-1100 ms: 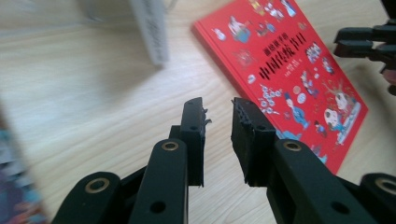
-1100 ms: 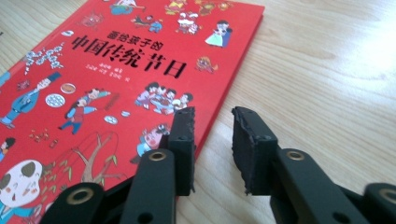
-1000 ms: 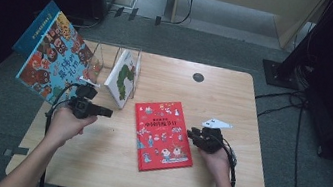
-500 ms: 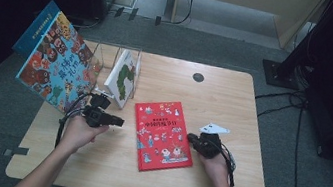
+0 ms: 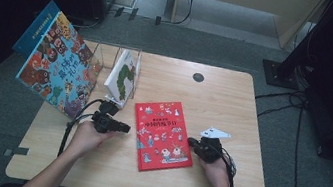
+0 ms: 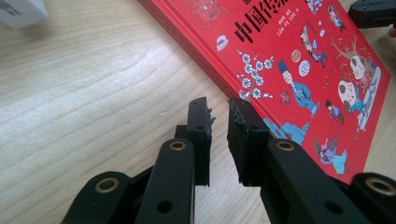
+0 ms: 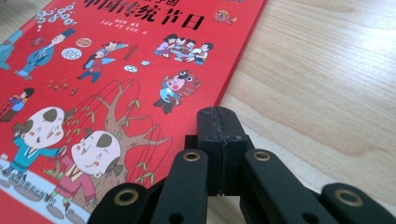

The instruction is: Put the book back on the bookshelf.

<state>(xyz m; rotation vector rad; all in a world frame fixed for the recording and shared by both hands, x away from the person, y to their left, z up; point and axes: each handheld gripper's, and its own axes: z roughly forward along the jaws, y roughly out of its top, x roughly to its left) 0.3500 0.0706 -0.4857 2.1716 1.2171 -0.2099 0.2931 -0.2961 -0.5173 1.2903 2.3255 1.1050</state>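
A pale wooden desk is carrying a flat red hardcover picture book lying near its middle, while a clear acrylic book stand is standing at its far left corner.

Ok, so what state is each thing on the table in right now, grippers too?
Red book: closed, flat on the table.
White book: closed, upright in the clear stand.
Left gripper: slightly open, empty.
Right gripper: shut, empty, at the red book's edge.

A pale wooden tabletop stands on grey carpet floor. Black cables trail across it; a light wooden cabinet stands behind, dark surroundings.
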